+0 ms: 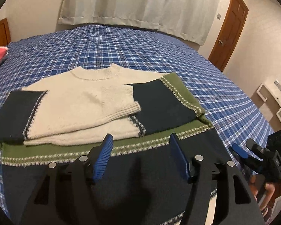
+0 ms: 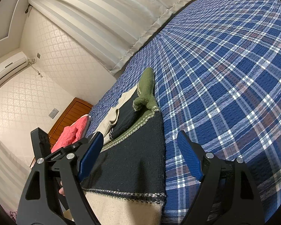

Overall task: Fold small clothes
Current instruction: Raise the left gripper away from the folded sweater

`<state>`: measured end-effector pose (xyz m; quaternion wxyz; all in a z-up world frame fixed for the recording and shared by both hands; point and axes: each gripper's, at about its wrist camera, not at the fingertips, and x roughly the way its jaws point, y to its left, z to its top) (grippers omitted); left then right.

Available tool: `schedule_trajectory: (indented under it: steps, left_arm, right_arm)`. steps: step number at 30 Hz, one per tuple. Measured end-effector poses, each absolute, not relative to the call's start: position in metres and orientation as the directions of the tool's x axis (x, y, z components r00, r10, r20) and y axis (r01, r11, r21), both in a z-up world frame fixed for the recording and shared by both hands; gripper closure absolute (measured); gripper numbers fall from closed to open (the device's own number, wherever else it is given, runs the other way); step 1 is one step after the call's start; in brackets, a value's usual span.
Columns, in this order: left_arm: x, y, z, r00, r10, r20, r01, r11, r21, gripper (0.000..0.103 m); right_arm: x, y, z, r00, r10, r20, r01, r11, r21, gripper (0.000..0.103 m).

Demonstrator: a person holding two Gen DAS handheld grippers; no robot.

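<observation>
On the blue plaid bedspread [image 1: 121, 45] we record one knitted sweater [image 1: 80, 101], cream, navy and green, lying flat and partly folded, with its neckline toward the curtained far edge of the bed. Both sleeves are folded in across the cream chest; the cream cuff of one lies over a navy panel, and a green band with a patterned stripe runs along the sweater's right side and across its middle.

Left gripper [image 1: 140, 153]: we see its blue pads spread apart above the sweater's navy lower half, just short of the green cross band, with nothing between them and no cloth pinched.

Right gripper [image 2: 140, 159]: we see its jaws spread wide and empty, straddling the sweater's right edge near the hem, one blue pad over navy knit and the other over bare bedspread. We cannot tell whether either pad touches the fabric. In the left wrist view this gripper sits low at the right, near the bed's near edge, with part of a hand below it.

Other items: a pink quilted cushion [image 2: 71, 133] at the left edge of the bed; pale curtains [image 1: 140, 1] beyond the far edge; a wooden door [image 1: 228, 30] on the right wall; an air conditioner [image 2: 7, 69] high on a wall.
</observation>
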<state>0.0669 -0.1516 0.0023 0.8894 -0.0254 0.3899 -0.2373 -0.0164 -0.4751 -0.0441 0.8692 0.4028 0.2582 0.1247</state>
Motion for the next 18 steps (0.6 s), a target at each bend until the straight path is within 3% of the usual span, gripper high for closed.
schedule_trajectory:
  steps: [18]
  left_arm:
    - [0.046, -0.054, 0.013, 0.664, -0.388, -0.639, 0.291, 0.921, -0.258, 0.036]
  right_arm:
    - [-0.017, -0.476, -0.044, 0.833, 0.422, -0.357, -0.002, 0.648, 0.762, 0.023]
